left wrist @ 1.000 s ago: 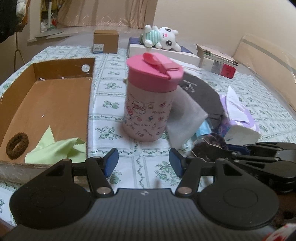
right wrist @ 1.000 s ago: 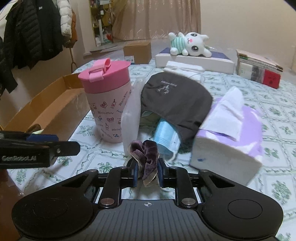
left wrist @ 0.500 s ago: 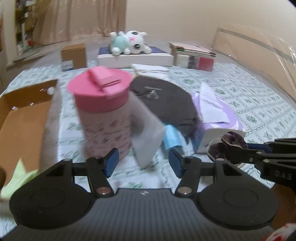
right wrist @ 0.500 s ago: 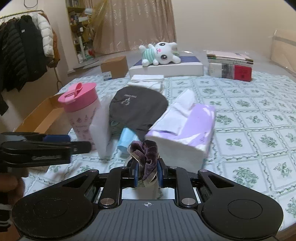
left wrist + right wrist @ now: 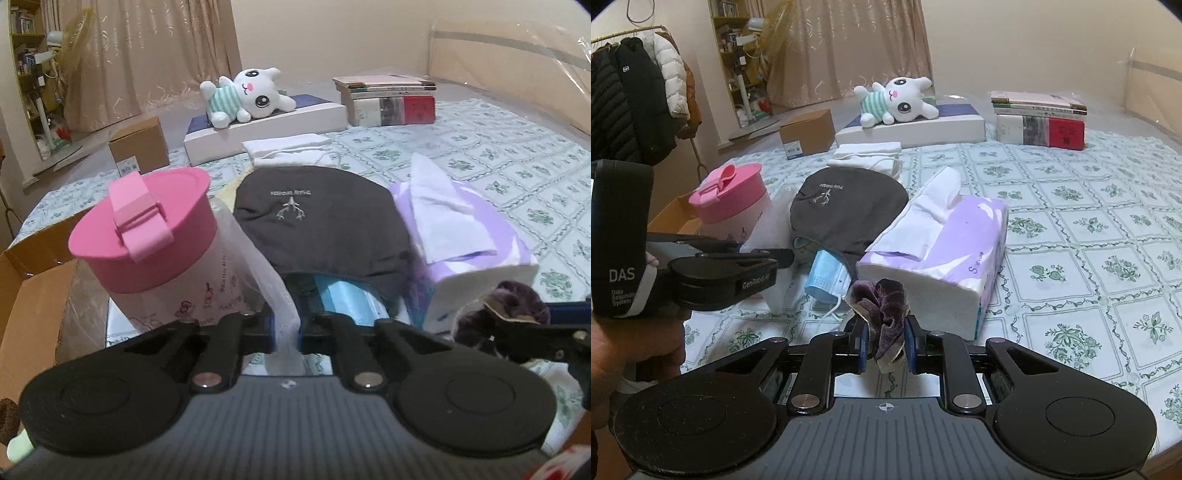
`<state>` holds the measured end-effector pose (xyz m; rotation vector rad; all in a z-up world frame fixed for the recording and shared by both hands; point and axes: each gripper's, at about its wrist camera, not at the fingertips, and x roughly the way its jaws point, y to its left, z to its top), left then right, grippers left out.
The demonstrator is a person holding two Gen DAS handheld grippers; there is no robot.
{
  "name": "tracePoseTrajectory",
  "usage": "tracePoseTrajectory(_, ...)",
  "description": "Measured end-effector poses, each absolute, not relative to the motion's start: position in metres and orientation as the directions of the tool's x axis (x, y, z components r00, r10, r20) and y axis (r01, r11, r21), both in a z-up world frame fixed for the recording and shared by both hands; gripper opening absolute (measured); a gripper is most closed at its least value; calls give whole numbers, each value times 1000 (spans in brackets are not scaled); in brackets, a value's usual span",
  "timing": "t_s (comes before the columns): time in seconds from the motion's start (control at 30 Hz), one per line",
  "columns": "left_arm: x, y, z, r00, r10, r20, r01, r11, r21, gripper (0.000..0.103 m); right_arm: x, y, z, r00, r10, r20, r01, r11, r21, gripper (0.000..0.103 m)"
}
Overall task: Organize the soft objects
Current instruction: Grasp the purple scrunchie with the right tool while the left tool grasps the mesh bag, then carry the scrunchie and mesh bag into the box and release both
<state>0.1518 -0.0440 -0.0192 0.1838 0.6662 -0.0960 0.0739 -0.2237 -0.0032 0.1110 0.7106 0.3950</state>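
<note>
Left gripper has moved in since a second ago: it was open and short of the pink-lidded cup, now its fingers are pinched shut on the lower edge of the white translucent cloth that leans on the cup. Right gripper unchanged in grip, still clamped on the purple velvet scrunchie, but it has lifted and pulled back from the pile.

Step in hand, my read: both grippers loaded, the left one just took its pick. Next move calls for drawing the cloth out without tipping the cup it touches, then carrying both items to the cardboard box at the left edge of the bed.

Still on the bed's patterned sheet: grey cap, blue face mask poking out from under it, purple tissue pack just beside the cap. Plush bunny sits well apart, towards the far edge.
</note>
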Motion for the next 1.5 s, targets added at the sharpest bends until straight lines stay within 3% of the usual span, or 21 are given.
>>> tracePoseTrajectory(0.57, 44, -19, 31, 781, -113, -614, 166, 986, 30, 4, 38, -216, 33, 715, 438, -546, -357, 899, 253, 20)
tracePoseTrajectory(1.5, -14, 42, 80, 849, -7, -529, 69, 993, 98, 4, 15, -153, 59, 678, 538, -502, -503, 837, 217, 20)
